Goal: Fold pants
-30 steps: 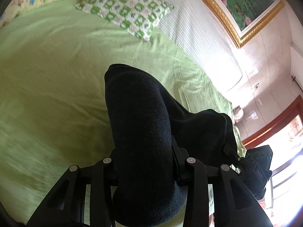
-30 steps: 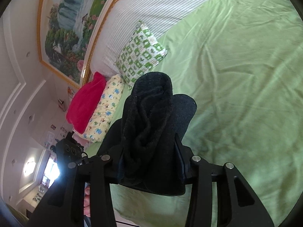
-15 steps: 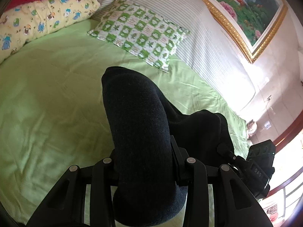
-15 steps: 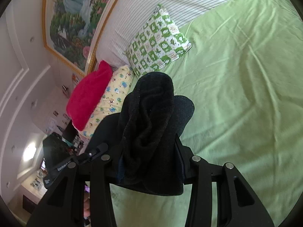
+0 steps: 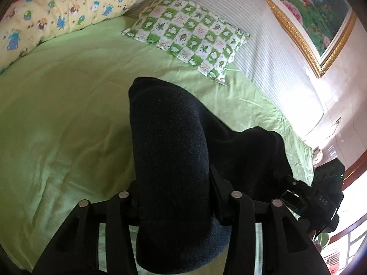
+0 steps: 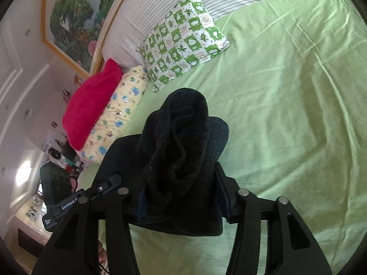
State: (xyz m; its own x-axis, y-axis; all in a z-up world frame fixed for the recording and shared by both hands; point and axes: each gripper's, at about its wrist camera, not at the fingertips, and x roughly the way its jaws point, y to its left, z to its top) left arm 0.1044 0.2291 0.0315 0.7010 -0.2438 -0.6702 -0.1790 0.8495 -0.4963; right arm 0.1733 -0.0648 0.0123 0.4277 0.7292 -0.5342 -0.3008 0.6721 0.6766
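The pants (image 5: 169, 151) are dark navy, thick and fuzzy. My left gripper (image 5: 174, 190) is shut on a bunched fold of them, and the cloth hides both fingertips. The pants stretch right toward my right gripper, seen at the right edge of the left wrist view (image 5: 321, 197). In the right wrist view my right gripper (image 6: 179, 183) is shut on another bunched part of the pants (image 6: 183, 142). My left gripper shows at the lower left of that view (image 6: 68, 197). The pants hang between both grippers above the green bed sheet (image 5: 57, 126).
A green-and-white checked pillow (image 5: 190, 36) lies at the head of the bed (image 6: 286, 114). A yellow cartoon pillow (image 5: 57, 18) and a red pillow (image 6: 91, 110) lie beside it. A striped headboard (image 5: 263, 34) and a framed painting (image 6: 75, 18) stand behind.
Both grippers have swung toward the head of the bed with the pants held; the pillows have come further into view. Both grips are unchanged.
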